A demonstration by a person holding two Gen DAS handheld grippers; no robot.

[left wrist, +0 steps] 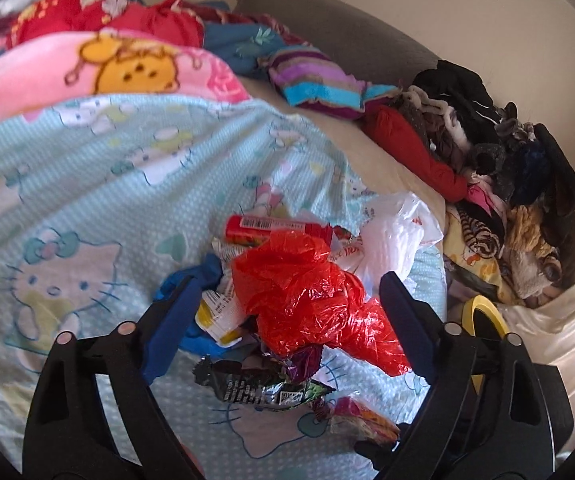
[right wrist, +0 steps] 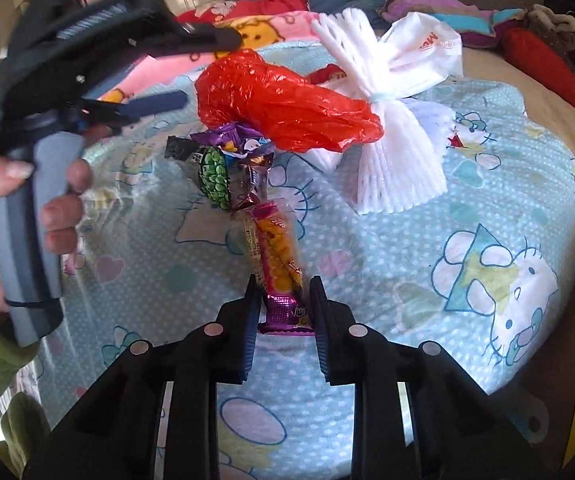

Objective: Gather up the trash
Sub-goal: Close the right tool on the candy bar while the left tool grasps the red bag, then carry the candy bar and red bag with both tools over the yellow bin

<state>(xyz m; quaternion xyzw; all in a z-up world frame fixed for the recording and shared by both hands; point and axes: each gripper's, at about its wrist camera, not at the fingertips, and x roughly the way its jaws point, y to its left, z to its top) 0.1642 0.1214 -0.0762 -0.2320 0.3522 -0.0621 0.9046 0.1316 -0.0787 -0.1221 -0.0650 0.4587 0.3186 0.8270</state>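
Right wrist view: right gripper (right wrist: 283, 304) fingers are closing on the snack wrapper (right wrist: 277, 248); left gripper (left wrist: 287, 312) is gaping around the red bag (left wrist: 307, 296). Trash is mostly lying uncollected on the bed (right wrist: 367, 264).

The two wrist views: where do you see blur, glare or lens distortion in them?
Left wrist view: the red plastic bag shows bright glare on its creases, the pink blanket at the top looks soft, and the fisheye bends the edges. Right wrist view: the left gripper is blurred, while the snack packet between the right gripper fingers is sharp; the corners are dark.
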